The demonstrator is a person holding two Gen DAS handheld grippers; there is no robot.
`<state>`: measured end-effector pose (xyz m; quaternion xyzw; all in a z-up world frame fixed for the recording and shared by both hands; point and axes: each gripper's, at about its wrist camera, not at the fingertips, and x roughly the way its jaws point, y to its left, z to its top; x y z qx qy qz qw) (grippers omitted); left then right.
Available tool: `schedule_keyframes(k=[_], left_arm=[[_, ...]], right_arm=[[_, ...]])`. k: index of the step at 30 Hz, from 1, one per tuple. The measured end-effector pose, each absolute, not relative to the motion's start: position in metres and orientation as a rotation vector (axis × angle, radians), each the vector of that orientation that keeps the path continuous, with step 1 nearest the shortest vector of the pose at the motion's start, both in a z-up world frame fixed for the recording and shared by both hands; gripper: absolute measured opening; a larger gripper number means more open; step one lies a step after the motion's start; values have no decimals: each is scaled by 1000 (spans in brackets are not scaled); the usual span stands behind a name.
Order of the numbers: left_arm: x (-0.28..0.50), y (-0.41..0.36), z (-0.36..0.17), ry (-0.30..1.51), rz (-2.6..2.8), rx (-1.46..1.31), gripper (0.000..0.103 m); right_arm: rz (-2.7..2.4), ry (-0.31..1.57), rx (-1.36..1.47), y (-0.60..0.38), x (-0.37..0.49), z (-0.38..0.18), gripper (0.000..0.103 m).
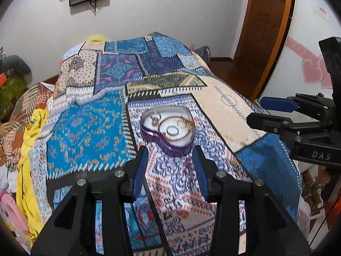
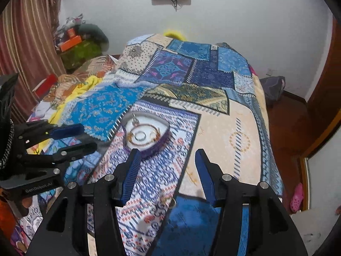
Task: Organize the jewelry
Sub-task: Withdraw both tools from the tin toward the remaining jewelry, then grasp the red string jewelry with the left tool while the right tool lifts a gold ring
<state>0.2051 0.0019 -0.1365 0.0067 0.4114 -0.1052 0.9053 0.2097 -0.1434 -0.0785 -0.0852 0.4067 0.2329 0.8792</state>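
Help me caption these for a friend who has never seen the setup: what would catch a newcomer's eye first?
First, the purple heart-shaped box in the middle of the patchwork bedspread, its white inside holding a beaded bracelet and a ring. Next, the two black tongs with blue pads: the left tongs and right tongs both hang open, empty, just short of the box. A small ring lies loose on the bedspread near the right tongs.

The patchwork blanket lies bare around the heart-shaped jewelry box. The box rim is the only raised obstacle. A small ring lies loose on the blanket nearer the right gripper, whose jaws are spread.
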Motion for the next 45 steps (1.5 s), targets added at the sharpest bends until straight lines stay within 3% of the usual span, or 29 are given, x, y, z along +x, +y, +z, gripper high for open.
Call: schedule_keyframes(k=[17,18,20,22,30,37,39,42,45], left_arm=[[188,-20,-193,975,-312,2,42],[189,-23,-194,972,-323,1,40],[191,-30,-197,974,-342,10,27],[195,-34,-201,979,-344,17,23],[207,-39,-211,975,-300,42,18],[214,-39,-215,962,-294,72,18],[217,-38,-215,961,-284,65,18],[222,-36,-216,960,-268,58,6],[222,-33,-214,957,-269,29,6]], right_arm=[[458,1054,-193,-158,195,-162,49],[461,1053,-189,-158,196,-163,49],[473,1055,-178,-158,196,-164,49],[484,1054,-175,-157,197,-166,49],[510,1028,-160,-155,197,-169,49],[547,1007,-171,-151,196,-169,24],[551,1000,-172,-151,196,-168,23],[551,996,-162,-152,198,-169,23],[544,996,-151,-154,198,-168,23]])
